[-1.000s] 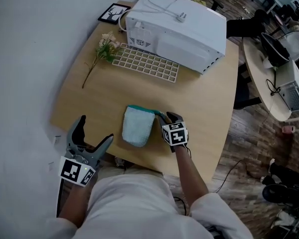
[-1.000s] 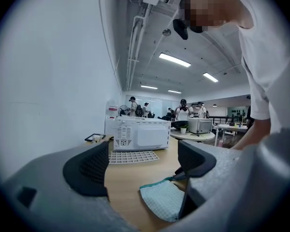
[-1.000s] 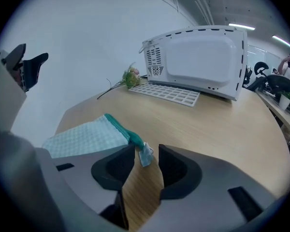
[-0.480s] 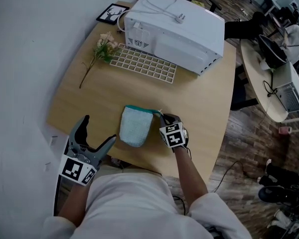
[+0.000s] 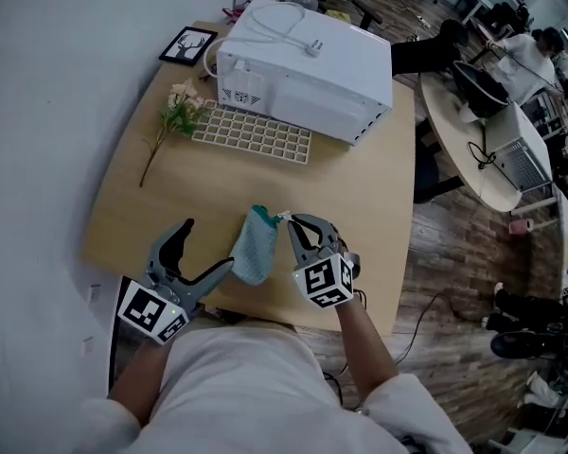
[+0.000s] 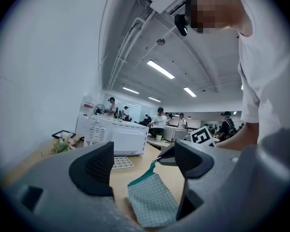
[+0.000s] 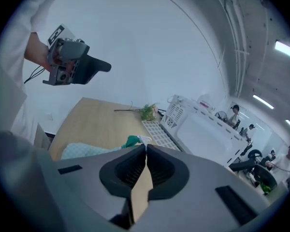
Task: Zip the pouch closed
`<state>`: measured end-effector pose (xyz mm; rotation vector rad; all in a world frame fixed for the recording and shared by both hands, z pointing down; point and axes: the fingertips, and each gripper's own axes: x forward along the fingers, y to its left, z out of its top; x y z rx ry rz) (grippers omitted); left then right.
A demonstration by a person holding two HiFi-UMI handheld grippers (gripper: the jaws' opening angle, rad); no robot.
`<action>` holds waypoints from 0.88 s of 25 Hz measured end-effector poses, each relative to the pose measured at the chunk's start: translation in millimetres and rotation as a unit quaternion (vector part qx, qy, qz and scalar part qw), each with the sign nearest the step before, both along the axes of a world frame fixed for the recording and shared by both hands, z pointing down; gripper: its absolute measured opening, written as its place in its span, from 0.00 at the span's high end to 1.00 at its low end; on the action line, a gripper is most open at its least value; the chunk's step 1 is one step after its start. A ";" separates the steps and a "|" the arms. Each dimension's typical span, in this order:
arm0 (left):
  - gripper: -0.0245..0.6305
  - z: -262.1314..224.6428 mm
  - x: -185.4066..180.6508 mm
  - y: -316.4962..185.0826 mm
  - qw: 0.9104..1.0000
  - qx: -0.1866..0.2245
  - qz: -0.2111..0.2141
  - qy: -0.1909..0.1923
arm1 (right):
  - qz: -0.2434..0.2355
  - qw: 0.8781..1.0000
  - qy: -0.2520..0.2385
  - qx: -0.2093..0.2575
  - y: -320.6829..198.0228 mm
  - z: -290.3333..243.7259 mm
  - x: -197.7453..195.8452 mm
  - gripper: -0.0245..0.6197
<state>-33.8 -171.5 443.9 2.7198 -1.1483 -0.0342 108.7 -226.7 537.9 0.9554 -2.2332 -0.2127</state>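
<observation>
Pinching the pull [image 5: 284, 217] in our right tool [image 5: 291, 223], we're dangling the pouch [image 5: 253, 249] so our spread left tool [image 5: 206, 247], now closing with the pouch between its jaws but not touching it, can brace it.

White wall [image 5: 38, 83], wood floor [image 5: 454, 253] (open office)

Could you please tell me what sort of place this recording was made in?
Most likely an open-plan office or lab workspace: a wooden table bears a white microwave, a neighbouring desk carries computer equipment, and in the left gripper view people stand under long ceiling strip lights.
</observation>
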 end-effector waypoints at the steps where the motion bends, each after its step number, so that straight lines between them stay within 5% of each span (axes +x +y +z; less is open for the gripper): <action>1: 0.35 -2.8 1.6 0.9 1.000 0.003 0.010 0.004 | -0.003 1.000 -0.002 0.012 3.7 -12.2 -3.8 0.94; 4: 0.40 -10.2 7.5 3.1 0.999 0.010 0.047 0.015 | -0.013 0.999 -0.010 0.045 16.2 -46.2 -14.6 0.94; 9: 0.64 -20.9 37.3 5.7 0.986 0.026 0.163 0.000 | -0.028 0.996 -0.003 0.082 36.2 -85.8 -27.3 0.94; 22: 0.78 -61.7 85.8 6.0 0.953 0.031 0.302 -0.021 | -0.044 0.987 0.039 0.149 62.1 -143.7 -35.0 0.94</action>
